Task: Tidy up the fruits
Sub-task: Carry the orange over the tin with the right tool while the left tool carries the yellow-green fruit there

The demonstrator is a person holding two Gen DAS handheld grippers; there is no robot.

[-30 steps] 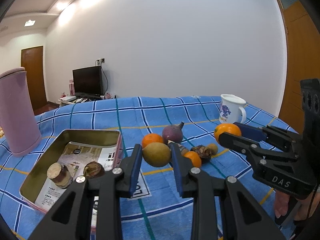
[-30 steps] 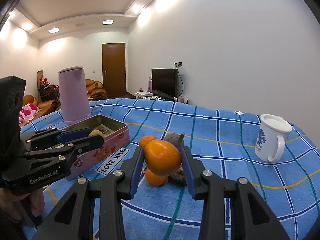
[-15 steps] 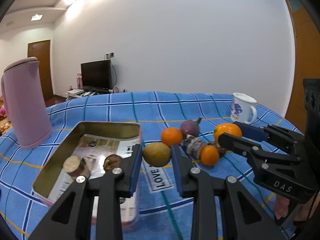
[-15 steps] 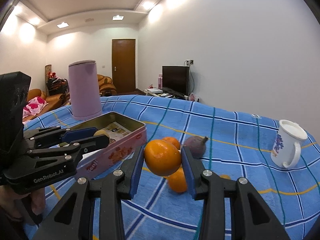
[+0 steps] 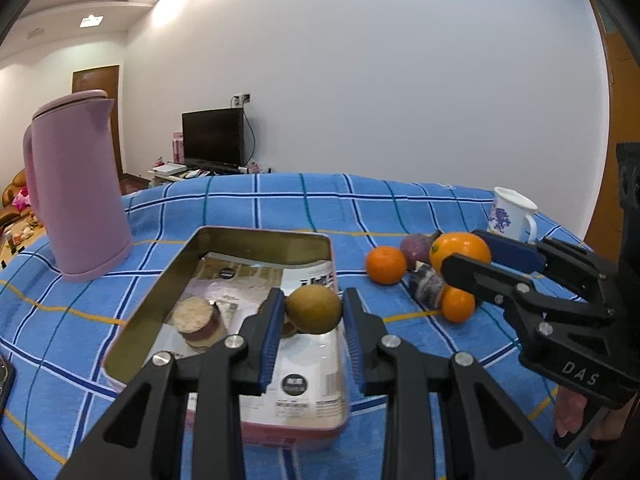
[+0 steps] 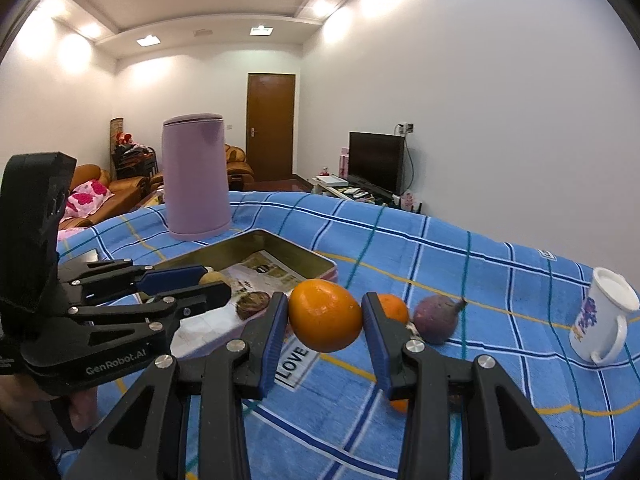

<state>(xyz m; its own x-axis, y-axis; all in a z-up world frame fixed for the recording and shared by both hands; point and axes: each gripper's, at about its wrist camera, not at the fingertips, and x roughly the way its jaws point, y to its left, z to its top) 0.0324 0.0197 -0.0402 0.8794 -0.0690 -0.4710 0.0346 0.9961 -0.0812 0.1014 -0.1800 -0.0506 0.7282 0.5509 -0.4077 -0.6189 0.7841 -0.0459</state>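
Blue checked cloth (image 5: 280,208) covers the table I am working over, with a white wall, a dark television and a brown door behind it. My left gripper (image 5: 313,312) is clenched on a brownish-green round fruit (image 5: 314,309), and from its own camera that fruit hangs over the near half of the open tin (image 5: 256,236), above the printed paper lining it; the right camera shows it just inside the tin's long side. So for the left hand the drop point lies straight below the jaws, and I judge only a short lowering and a release are called for. My right gripper (image 6: 325,322) is grasping a large orange (image 6: 325,321), held over bare cloth just outside the tin's right wall, beside the "LOVE" lettering; the tin lies to its left, with the left gripper between it and the free floor space. The left hand is plainly the nearer, so I would let it go first and clear out. Inside the tin a short cork-topped jar (image 5: 198,322) and a dark round piece beside it sit close under the left jaws, which leaves little room and could make the fruit roll. Still on the cloth to the right are a small orange (image 5: 386,264), a purple fruit (image 5: 416,246), another small orange (image 5: 458,304) and a dark scrap I cannot identify. A tall pink jug (image 5: 78,188) stands beyond the tin's far left corner and a white mug (image 5: 512,210) well apart at the right; neither is in the way.
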